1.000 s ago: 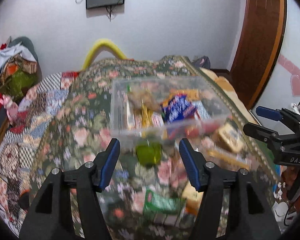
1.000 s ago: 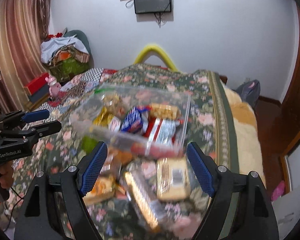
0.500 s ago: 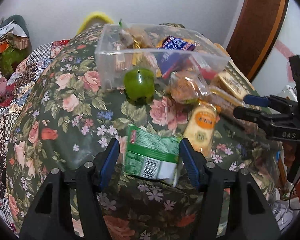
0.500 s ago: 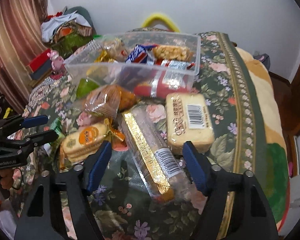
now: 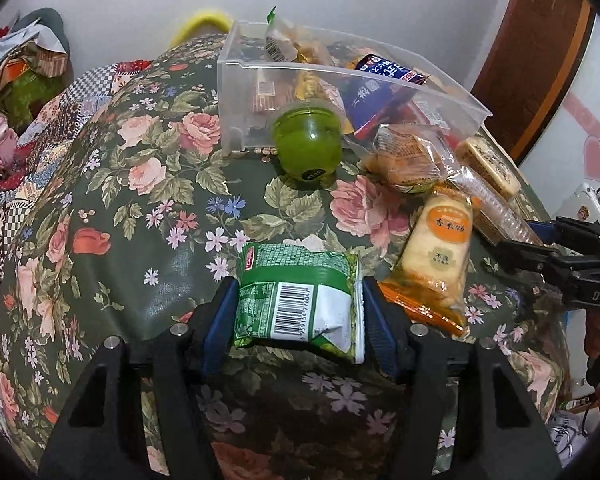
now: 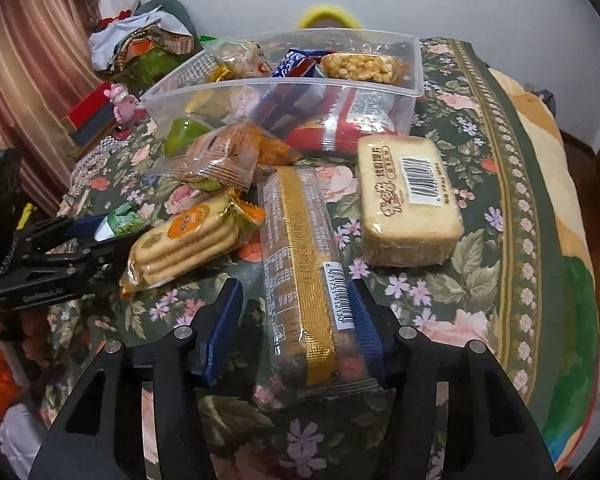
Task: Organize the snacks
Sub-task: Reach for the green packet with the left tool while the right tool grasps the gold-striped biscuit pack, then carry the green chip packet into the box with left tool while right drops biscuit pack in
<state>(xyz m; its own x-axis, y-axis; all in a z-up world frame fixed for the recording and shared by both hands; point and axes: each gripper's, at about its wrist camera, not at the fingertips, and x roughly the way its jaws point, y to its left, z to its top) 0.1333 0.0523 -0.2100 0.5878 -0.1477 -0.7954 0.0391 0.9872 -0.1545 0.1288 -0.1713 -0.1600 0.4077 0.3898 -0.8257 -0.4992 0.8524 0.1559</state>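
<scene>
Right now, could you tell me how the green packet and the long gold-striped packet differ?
The green packet is short and opaque; the gold-striped packet is long, with clear film.

The left gripper touches the green packet on both sides; the right gripper touches the gold-striped packet on one side only.

Both lie on the floral cloth outside the clear bin.

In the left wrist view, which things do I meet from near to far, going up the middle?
Left tool → green foil snack packet with a barcode → round green plastic jelly cup → clear plastic storage box.
</scene>
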